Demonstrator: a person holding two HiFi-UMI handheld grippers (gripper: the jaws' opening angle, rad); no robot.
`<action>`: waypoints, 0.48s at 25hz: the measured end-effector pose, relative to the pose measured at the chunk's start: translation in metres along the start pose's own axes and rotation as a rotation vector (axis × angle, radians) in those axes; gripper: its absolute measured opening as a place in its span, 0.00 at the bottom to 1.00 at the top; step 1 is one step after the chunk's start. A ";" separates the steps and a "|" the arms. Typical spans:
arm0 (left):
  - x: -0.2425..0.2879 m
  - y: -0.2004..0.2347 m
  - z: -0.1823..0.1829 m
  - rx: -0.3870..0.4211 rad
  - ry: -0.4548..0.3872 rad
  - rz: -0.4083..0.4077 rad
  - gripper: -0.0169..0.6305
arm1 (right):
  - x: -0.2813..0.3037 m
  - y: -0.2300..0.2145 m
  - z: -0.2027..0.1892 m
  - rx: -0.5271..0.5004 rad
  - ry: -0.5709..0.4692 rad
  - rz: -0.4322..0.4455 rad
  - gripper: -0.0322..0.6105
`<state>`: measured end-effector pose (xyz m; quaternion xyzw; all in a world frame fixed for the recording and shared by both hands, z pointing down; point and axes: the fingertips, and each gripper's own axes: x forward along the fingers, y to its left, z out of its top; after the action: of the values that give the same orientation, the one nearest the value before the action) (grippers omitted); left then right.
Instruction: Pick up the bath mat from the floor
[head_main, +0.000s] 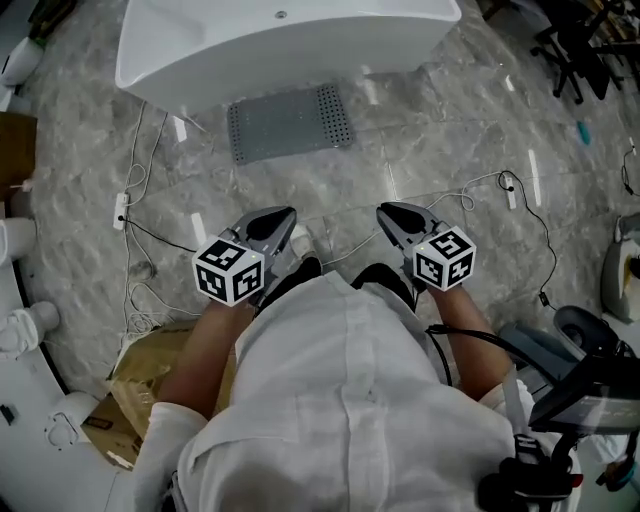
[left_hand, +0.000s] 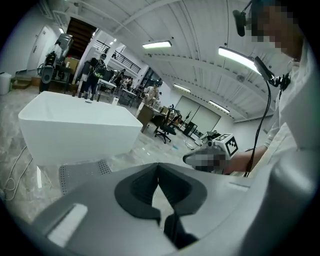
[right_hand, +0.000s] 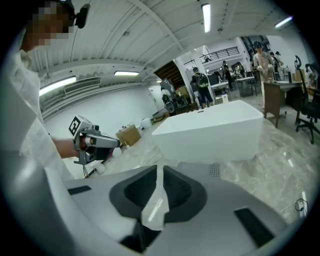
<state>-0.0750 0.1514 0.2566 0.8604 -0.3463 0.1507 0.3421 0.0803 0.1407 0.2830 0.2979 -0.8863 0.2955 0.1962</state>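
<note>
The grey bath mat (head_main: 290, 122) lies flat on the marble floor against the front of the white bathtub (head_main: 280, 40); its far end is perforated. My left gripper (head_main: 288, 213) and right gripper (head_main: 384, 210) hover side by side above the floor, short of the mat, both pointing toward it. In the left gripper view the jaws (left_hand: 159, 166) meet at their tips with nothing between them, the mat (left_hand: 82, 172) ahead to the left. In the right gripper view the jaws (right_hand: 160, 168) also meet at the tips, empty, with only a thin wedge of floor showing behind them, and the mat (right_hand: 212, 170) just beyond.
White cables and a power strip (head_main: 121, 210) trail over the floor at the left; a black cable (head_main: 530, 215) runs at the right. A cardboard box (head_main: 150, 385) sits behind my left arm. An office chair (head_main: 570, 50) stands at the far right.
</note>
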 end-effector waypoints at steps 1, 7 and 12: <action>0.000 0.009 0.000 0.002 0.012 -0.012 0.04 | 0.009 -0.002 0.002 0.007 0.002 -0.013 0.08; 0.013 0.050 0.000 -0.011 0.048 -0.058 0.04 | 0.054 -0.025 -0.003 0.073 0.037 -0.042 0.08; 0.037 0.075 -0.008 -0.078 0.071 -0.060 0.03 | 0.097 -0.057 -0.017 0.120 0.071 -0.025 0.08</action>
<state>-0.1015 0.0990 0.3166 0.8506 -0.3136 0.1572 0.3917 0.0474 0.0746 0.3698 0.3097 -0.8557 0.3557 0.2130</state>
